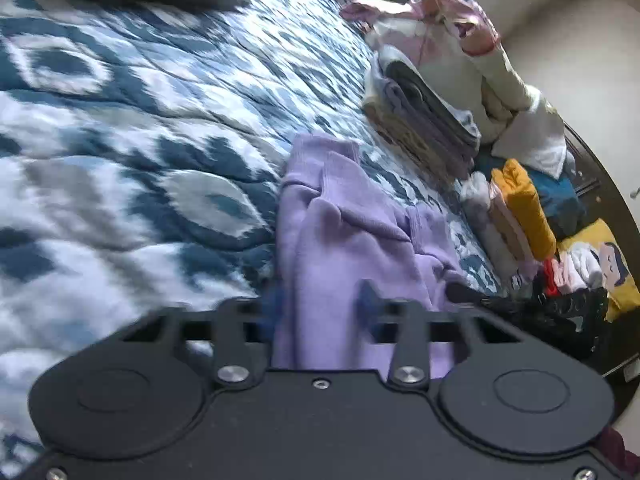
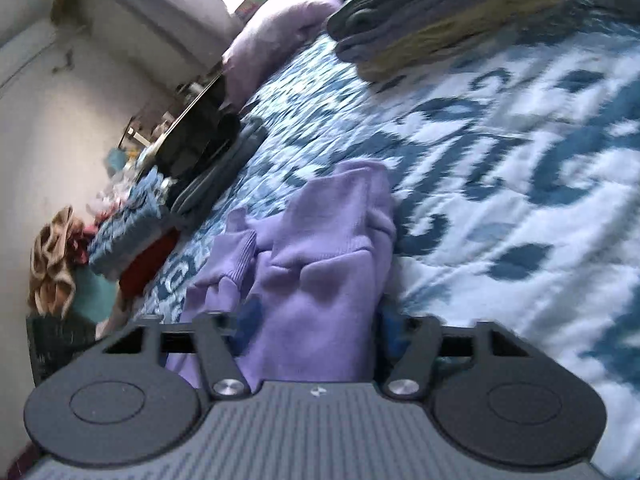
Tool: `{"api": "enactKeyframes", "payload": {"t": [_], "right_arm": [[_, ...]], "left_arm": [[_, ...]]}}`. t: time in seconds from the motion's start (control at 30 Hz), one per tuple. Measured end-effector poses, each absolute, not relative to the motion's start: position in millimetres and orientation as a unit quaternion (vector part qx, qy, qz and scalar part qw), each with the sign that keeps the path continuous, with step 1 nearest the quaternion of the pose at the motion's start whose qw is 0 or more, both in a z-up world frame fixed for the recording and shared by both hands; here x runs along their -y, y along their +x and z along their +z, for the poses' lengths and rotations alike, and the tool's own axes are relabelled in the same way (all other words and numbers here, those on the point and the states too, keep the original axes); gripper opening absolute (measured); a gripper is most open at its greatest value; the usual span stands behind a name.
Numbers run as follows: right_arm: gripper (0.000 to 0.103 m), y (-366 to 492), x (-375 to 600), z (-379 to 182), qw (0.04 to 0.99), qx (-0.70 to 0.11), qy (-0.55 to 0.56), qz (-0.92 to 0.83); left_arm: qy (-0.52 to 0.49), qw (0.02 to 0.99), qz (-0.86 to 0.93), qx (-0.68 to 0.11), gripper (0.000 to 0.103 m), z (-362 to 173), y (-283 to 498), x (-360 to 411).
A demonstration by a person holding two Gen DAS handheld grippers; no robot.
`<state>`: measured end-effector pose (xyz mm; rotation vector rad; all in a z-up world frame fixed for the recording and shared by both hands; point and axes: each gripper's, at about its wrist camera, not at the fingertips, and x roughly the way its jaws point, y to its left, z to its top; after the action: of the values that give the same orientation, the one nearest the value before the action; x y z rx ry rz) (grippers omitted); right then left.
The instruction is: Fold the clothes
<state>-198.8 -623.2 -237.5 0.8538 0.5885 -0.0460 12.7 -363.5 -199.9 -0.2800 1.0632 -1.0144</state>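
Mid-fold on the lilac sweater

I have both grippers, left and right, clamped on the sweater lying rumpled on the quilt; folded stacks sit beyond it, so I judge several garments done, while a dark basket holds more clothes.

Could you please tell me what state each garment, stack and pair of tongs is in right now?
Lilac sweater: crumpled on the quilt, not yet folded.
Left tongs: closed on the sweater's near edge.
Right tongs: closed on the sweater too.
Purple-and-tan stack: folded, lying on the quilt.
Mustard garment: folded, in a stack.
Quilt: spread flat, blue and white.
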Motion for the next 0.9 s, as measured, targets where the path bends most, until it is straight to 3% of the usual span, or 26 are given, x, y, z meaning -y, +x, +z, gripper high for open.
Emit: {"api": "enactKeyframes", "payload": {"t": [0.13,0.47,0.53,0.57,0.6,0.9], "right_arm": [[0.022,-190,625,-231,0.874,-0.280,0.398,-0.010],[0.022,-135,677,-136,0.910,-0.201,0.362,-0.018],[0.032,-112,693,-128,0.911,-0.199,0.360,-0.036],[0.047,-99,700,-130,0.910,-0.210,0.353,-0.058],[0.056,-90,705,-135,0.906,-0.222,0.350,-0.081],[0.056,-119,683,-193,0.887,-0.261,0.368,-0.097]], "left_arm": [[-0.116,0.739,-0.484,-0.454,0.016,-182,15,374],[-0.145,0.770,-0.498,-0.371,0.017,-104,73,420],[-0.132,0.787,-0.475,-0.371,0.027,-106,89,437],[-0.114,0.796,-0.455,-0.384,0.039,-114,95,444],[-0.104,0.801,-0.433,-0.399,0.039,-122,99,445],[-0.131,0.782,-0.427,-0.435,0.045,-162,63,396]]}}
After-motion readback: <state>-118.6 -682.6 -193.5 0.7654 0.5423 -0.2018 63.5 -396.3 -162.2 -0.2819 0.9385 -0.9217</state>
